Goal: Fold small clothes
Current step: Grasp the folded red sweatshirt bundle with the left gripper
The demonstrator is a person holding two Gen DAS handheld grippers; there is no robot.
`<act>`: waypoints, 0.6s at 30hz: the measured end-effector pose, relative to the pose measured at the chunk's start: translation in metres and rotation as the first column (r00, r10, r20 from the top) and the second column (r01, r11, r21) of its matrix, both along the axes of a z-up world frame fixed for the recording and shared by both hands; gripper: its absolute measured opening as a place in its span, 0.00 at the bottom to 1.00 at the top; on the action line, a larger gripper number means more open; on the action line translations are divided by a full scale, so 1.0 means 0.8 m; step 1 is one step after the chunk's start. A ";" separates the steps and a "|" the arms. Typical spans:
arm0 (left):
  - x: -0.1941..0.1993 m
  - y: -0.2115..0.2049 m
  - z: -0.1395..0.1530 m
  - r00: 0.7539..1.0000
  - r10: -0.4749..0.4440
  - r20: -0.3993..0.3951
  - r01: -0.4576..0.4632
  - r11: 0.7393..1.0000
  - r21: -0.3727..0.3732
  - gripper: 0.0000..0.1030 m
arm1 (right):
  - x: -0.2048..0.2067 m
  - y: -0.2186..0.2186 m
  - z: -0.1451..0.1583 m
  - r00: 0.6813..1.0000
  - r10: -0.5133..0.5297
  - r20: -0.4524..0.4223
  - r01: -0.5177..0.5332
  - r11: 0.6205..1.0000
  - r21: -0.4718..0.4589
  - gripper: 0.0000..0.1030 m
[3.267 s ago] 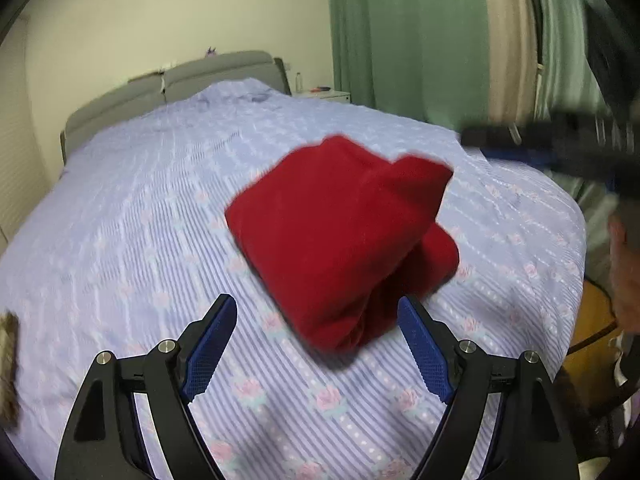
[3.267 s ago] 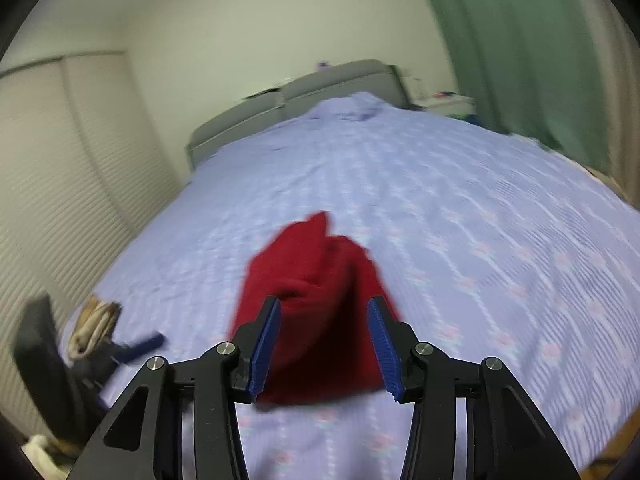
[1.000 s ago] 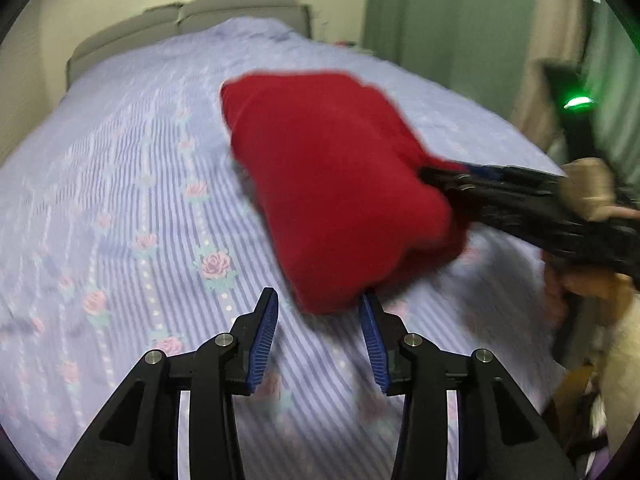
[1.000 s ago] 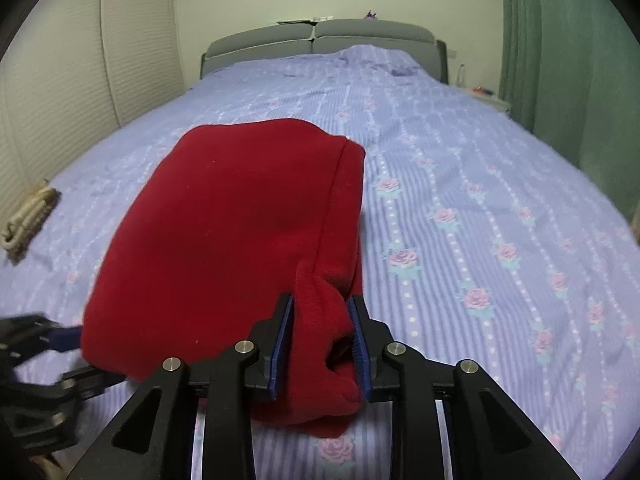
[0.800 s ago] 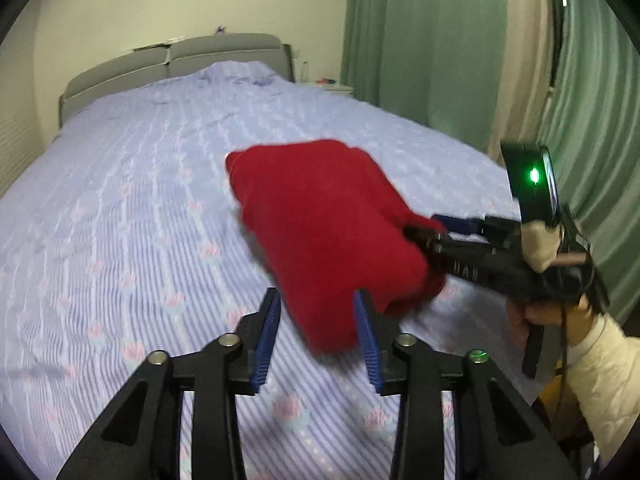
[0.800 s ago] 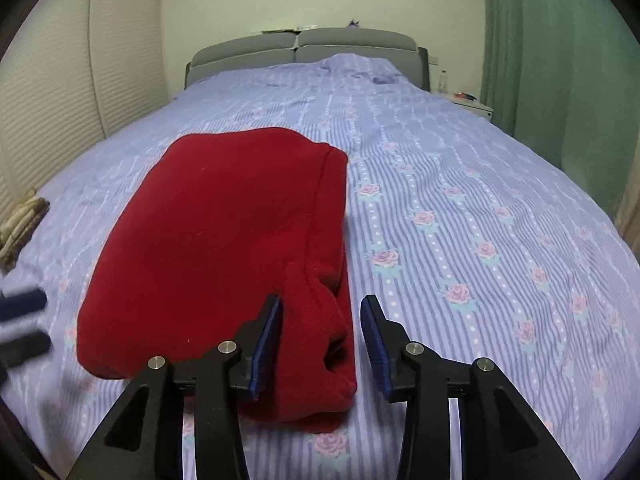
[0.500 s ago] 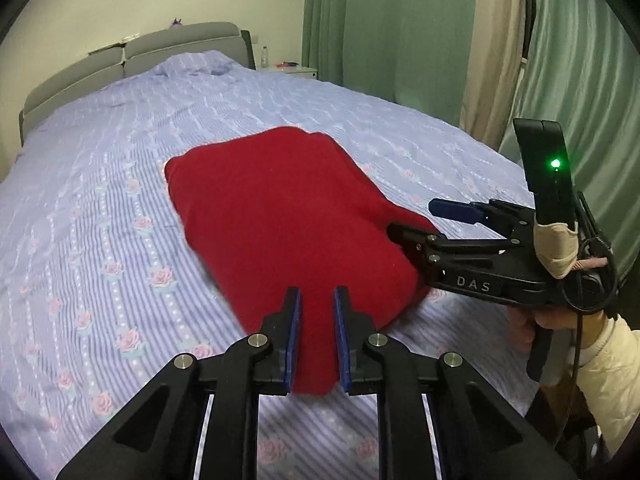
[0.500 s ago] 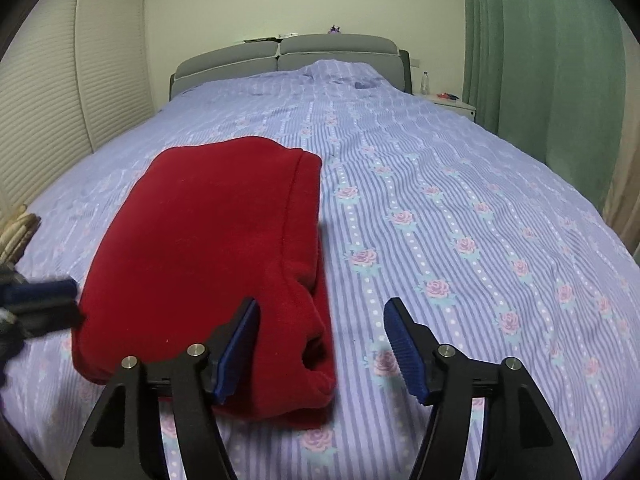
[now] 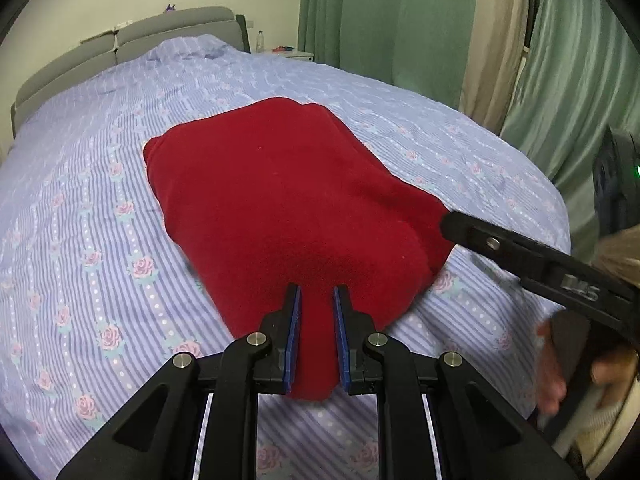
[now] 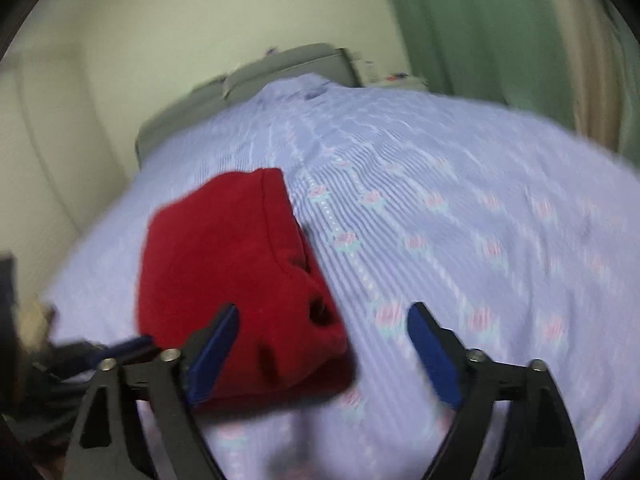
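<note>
Where the bed spreads under its lilac rose-striped sheet, we list the following. Garment: red fleece, folded into a thick block, lying on the sheet near the foot end; seen also from the right wrist, blurred. Left claw: narrow, blue pads pinching the garment's near corner, a flap of red hanging between them. Right claw: wide, nothing between its blue pads, its left pad in front of the garment's near end; whether it touches we cannot tell. From the left wrist we see its black finger by the garment's right corner. Headboard: grey, at the far end. Curtains: green, on the right.
</note>
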State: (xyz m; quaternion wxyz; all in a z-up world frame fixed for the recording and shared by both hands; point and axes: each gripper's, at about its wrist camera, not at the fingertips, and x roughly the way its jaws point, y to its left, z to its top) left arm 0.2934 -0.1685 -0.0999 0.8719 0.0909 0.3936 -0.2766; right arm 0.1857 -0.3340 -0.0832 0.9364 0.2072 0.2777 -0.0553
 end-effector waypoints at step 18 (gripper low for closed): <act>0.011 0.019 0.001 0.998 -0.014 -0.069 0.010 0.997 -0.070 0.17 | 0.036 0.033 -0.076 1.000 0.015 -0.011 -0.007 0.867 0.498 1.00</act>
